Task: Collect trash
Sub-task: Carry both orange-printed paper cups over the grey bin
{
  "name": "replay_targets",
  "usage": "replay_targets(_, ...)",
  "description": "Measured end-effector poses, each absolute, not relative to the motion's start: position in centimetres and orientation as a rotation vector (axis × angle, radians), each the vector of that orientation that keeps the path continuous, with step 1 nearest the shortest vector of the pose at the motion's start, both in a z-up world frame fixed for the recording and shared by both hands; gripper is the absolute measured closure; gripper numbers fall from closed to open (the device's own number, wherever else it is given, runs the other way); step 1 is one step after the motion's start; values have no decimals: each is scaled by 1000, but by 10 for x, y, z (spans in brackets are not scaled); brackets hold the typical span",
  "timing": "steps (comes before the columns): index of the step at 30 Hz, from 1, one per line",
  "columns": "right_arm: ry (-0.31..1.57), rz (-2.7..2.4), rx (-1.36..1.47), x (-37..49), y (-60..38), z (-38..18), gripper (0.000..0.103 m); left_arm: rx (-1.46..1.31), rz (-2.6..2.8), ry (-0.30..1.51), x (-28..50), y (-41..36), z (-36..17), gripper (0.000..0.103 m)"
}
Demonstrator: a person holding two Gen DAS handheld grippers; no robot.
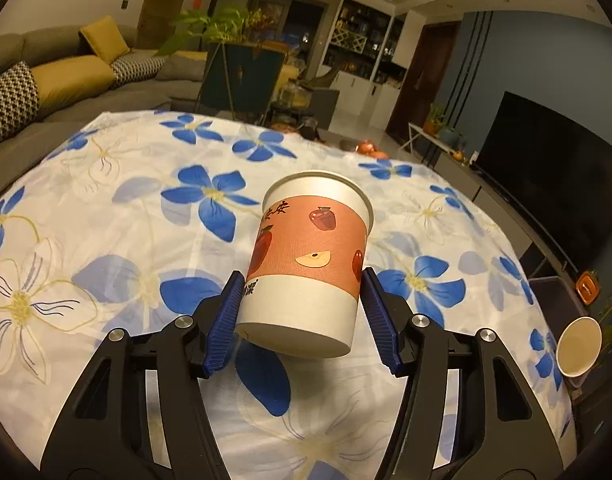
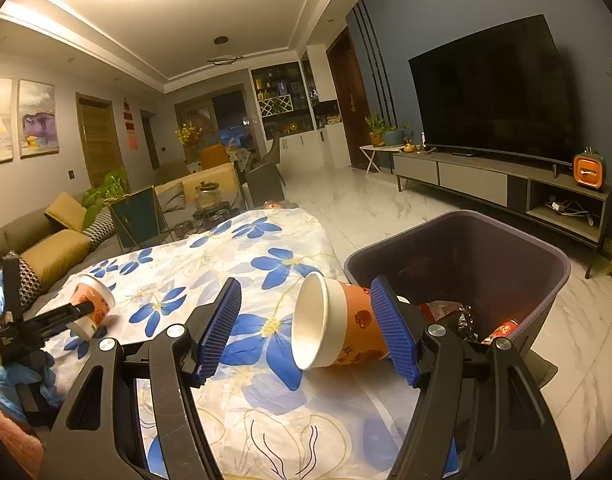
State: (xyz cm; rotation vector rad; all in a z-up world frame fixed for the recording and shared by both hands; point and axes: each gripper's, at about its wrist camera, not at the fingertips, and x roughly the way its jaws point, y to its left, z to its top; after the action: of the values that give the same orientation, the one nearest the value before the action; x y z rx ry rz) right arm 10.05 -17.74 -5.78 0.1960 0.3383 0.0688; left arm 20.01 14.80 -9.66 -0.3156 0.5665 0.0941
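sitting between left jaws: paper cup point(image 1: 306, 264)

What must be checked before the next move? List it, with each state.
1. Left gripper clamps the held cup: ok.
2. Held cup empty: cannot tell.
3. Right gripper open: ok.
4. Sideways cup inside the bin: not ok, it is at the near rim.
5. Bin has room: ok, trash lies low.
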Motion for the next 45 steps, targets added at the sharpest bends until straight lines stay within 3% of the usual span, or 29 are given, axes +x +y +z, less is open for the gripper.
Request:
replay_targets(19,410,-21,164,110,-179,-70,39,-273,-211,447,156,24,-61,45)
replay_targets(22,421,-32,161,113,-182,-72,43,-266,-241,450,156,10,-60,45)
replay_targets(33,434,-27,138,115,-189,-75,86,-208,-303,451,160,-30,-61,45)
replay_targets(45,442,-77,130,113,-202,-70,96,-191,-360,464,163,-54,-63,45)
